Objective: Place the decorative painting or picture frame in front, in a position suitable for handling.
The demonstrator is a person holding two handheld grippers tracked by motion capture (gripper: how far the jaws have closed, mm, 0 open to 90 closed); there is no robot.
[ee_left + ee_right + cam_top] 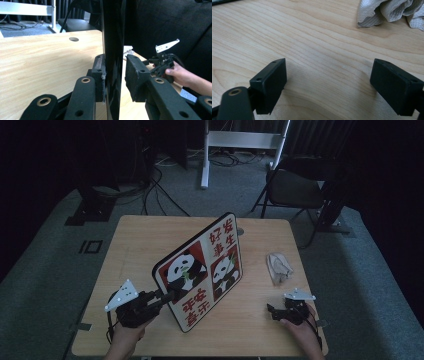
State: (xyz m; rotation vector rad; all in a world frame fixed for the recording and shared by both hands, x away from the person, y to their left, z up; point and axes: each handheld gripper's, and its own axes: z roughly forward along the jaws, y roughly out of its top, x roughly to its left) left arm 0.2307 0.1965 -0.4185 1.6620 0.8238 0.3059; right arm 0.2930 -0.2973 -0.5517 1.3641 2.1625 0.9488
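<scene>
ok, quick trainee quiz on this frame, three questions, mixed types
1. What stands between the jaws of the left gripper?
2. True or false: the right gripper is shut on the crumpled cloth.
3. In the high view, where does the crumpled cloth lie relative to the panda board? A) to its left B) to its right C) under it

Key: 1. the panda board, on edge; 2. false, its jaws stand open over bare table; 3. B

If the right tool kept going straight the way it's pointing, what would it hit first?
Probably the crumpled cloth, lying ahead slightly to one side; before it there is just bare table. The right tool stands open.
</scene>
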